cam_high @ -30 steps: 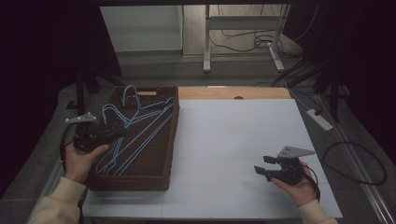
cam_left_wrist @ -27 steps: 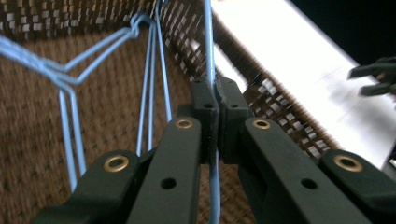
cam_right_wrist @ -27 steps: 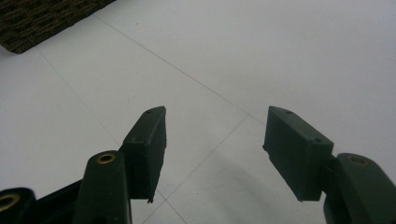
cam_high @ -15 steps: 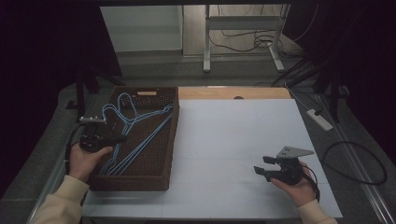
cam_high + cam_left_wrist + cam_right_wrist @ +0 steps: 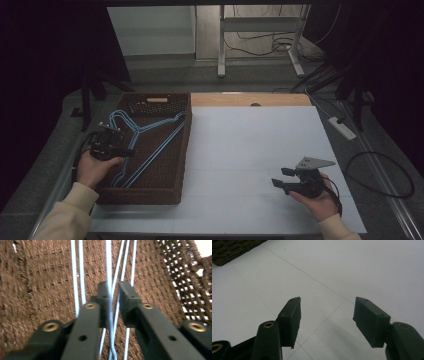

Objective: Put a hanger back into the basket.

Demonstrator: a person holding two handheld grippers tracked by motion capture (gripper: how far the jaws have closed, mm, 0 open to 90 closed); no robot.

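Jaws of my left gripper (image 5: 114,293) had just been opening around blue hanger wires (image 5: 109,267); right gripper (image 5: 327,315) spread over tabletop (image 5: 352,265).

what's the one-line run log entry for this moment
left gripper: in basket, jaws just opening, hanger wire between them | right gripper: open, nothing held, over white table

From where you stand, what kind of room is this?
Probably a lab or workshop rigged for recording. A white-topped table bears a woven basket of blue hangers; cables and a power strip lie on the floor, beyond which stands a bare metal table frame.
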